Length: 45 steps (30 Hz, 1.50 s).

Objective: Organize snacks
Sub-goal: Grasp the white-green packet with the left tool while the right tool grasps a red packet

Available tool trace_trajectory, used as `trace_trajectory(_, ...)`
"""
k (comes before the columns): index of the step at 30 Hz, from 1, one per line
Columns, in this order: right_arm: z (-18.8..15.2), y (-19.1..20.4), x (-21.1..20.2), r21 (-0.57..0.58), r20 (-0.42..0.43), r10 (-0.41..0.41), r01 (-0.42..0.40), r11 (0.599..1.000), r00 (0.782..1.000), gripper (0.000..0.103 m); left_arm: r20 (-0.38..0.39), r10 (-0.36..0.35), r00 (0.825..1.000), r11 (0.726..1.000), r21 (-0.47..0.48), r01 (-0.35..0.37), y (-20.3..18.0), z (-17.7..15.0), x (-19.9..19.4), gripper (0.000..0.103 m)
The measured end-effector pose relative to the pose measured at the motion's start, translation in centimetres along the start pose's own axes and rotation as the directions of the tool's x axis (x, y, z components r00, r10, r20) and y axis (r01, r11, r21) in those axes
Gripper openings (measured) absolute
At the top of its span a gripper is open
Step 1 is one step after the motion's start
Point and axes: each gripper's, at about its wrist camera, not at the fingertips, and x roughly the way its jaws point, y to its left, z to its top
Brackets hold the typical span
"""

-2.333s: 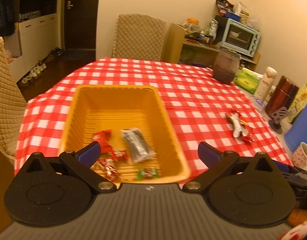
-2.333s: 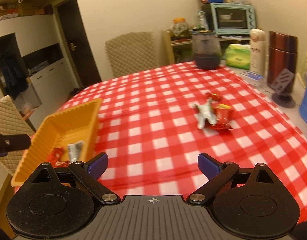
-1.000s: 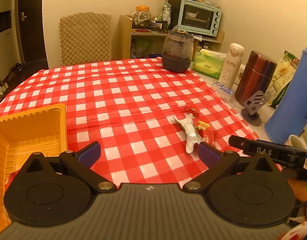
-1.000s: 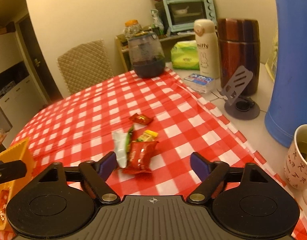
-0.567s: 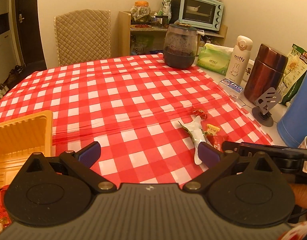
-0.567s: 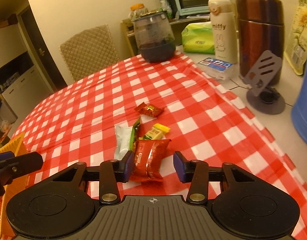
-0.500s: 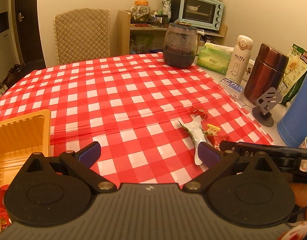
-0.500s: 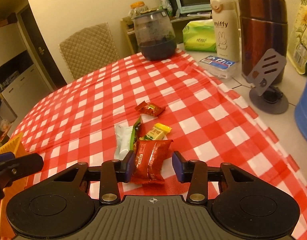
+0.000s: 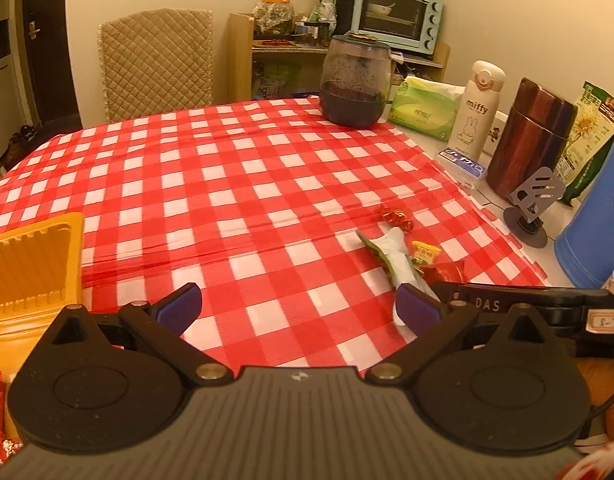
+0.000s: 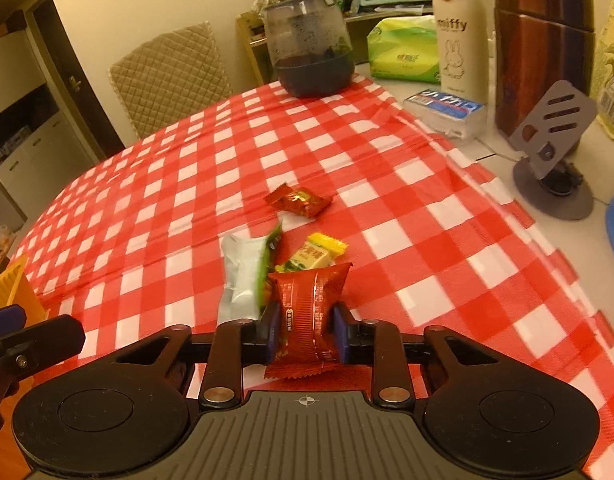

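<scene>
Between my right gripper's point(image 10: 301, 334) pads sits the red snack packet point(image 10: 307, 308) — jaws just closed on it, low over the checked cloth point(image 10: 235, 168). I'd lift straight up, sparing the white packet point(image 10: 243, 276) beside it — my left gripper point(image 9: 299, 308) gapes empty near the yellow tray point(image 9: 31, 264).

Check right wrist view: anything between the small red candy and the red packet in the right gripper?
Yes. In the right wrist view the yellow candy lies between the small red candy and the red packet that the right gripper has just closed on.
</scene>
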Motion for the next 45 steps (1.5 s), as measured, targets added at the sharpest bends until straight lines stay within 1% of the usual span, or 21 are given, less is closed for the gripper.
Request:
trace_trajectory(7, -0.1, -1.8, -1.2, 0.024, 0.016, -0.056, 0.055, 0.998, 0.998, 0.026, -0.003, -0.041, 0.999, 0.999, 0.026, 0.041, -1.9, 0.3, 1.4, 0.101)
trace_trajectory(12, 0.0, -2.8, -1.7, 0.044, 0.021, -0.106, 0.105, 0.994, 0.994, 0.026, -0.015, -0.072, 0.997, 0.997, 0.03, 0.073, -3.3, 0.6, 3.0, 0.095)
trace_trajectory(16, 0.1, -3.2, -1.9, 0.059, 0.016, -0.115, 0.114, 0.992, 0.993, 0.026, -0.02, -0.095, 0.995, 0.995, 0.032, 0.095, -4.3, 0.8, 4.4, 0.092)
trace_trajectory(19, 0.1, -3.6, -2.0, 0.07, 0.012, -0.12, 0.119, 0.99, 0.993, 0.026, -0.027, -0.112, 0.993, 0.993, 0.022, 0.113, -4.9, 0.9, 5.8, 0.084)
trace_trajectory(23, 0.1, -4.1, -1.9, 0.081, 0.004, -0.129, 0.128, 0.988, 0.992, 0.026, -0.047, -0.144, 0.988, 0.99, -0.005, 0.144, -5.3, 0.7, 7.6, 0.07)
trace_trajectory(24, 0.1, -4.1, -1.9, 0.084, 0.005, -0.128, 0.127, 0.988, 0.992, 0.026, -0.052, -0.151, 0.987, 0.989, -0.006, 0.151, -5.5, 0.6, 7.9, 0.066)
trace_trajectory(27, 0.2, -4.2, -1.8, 0.087, 0.006, -0.128, 0.127, 0.988, 0.992, 0.026, -0.049, -0.157, 0.986, 0.988, 0.005, 0.157, -6.1, 0.4, 8.6, 0.059)
trace_trajectory(28, 0.2, -4.2, -1.8, 0.087, 0.006, -0.128, 0.127, 0.988, 0.992, 0.026, -0.047, -0.157, 0.987, 0.988, 0.009, 0.157, -6.2, 0.4, 8.8, 0.057)
trace_trajectory(30, 0.2, -4.1, -1.7, 0.084, 0.007, -0.128, 0.127, 0.988, 0.992, 0.026, -0.044, -0.151, 0.988, 0.988, 0.03, 0.152, -6.7, 0.2, 9.3, 0.051)
trace_trajectory(32, 0.3, -4.0, -1.6, 0.083, 0.007, -0.126, 0.125, 0.989, 0.992, 0.026, -0.04, -0.143, 0.989, 0.988, 0.048, 0.144, -7.0, 0.1, 9.6, 0.047)
trace_trajectory(35, 0.3, -3.9, -1.6, 0.08, 0.008, -0.125, 0.124, 0.989, 0.992, 0.026, -0.036, -0.124, 0.992, 0.99, 0.066, 0.127, -7.2, -0.1, 10.1, 0.037)
trace_trajectory(39, 0.3, -3.9, -1.5, 0.078, 0.009, -0.124, 0.123, 0.989, 0.992, 0.026, -0.035, -0.123, 0.992, 0.987, 0.099, 0.126, -7.5, -0.1, 10.3, 0.029)
trace_trajectory(42, 0.3, -3.8, -1.5, 0.075, 0.009, -0.123, 0.122, 0.99, 0.992, 0.026, -0.047, -0.129, 0.991, 0.984, 0.114, 0.134, -7.7, -0.1, 10.3, 0.026)
trace_trajectory(45, 0.4, -3.7, -1.4, 0.072, 0.008, -0.121, 0.12, 0.99, 0.993, 0.026, -0.05, -0.123, 0.991, 0.982, 0.141, 0.129, -7.8, -0.4, 10.0, 0.026)
